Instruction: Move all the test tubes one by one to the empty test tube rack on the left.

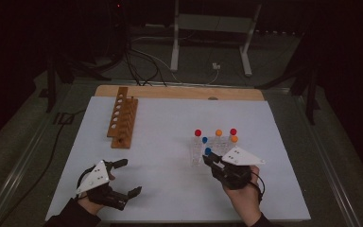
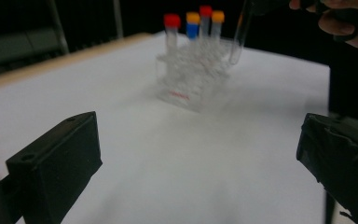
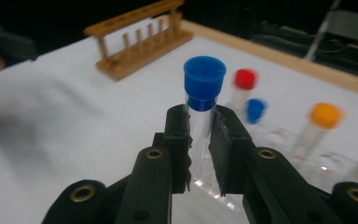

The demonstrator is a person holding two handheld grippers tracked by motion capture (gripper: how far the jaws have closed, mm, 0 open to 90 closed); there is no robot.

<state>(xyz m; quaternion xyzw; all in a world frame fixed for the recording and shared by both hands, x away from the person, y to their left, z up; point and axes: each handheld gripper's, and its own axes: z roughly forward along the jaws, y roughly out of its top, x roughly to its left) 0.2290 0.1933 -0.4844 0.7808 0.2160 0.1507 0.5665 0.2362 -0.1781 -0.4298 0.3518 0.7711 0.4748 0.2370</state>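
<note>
My right gripper (image 3: 200, 140) is shut on a clear test tube with a blue cap (image 3: 204, 88), held upright just below the cap. In the high view this gripper (image 1: 212, 160) holds the blue-capped tube (image 1: 208, 151) at the near edge of a clear plastic rack (image 1: 196, 158). In the left gripper view the held tube (image 2: 239, 39) hangs tilted beside that rack (image 2: 191, 77), its bottom off the table. The rack holds several tubes with red (image 1: 197, 133), orange (image 1: 218, 133) and blue (image 1: 204, 140) caps. My left gripper (image 1: 127, 177) rests open and empty at the near left.
A wooden tube rack (image 1: 121, 118) lies on the far left of the white table sheet (image 1: 170, 123), also seen as the wooden rack (image 3: 140, 37) beyond my right jaws. A bare wooden table edge (image 1: 179, 92) runs along the back. Cables and a metal stand lie beyond it.
</note>
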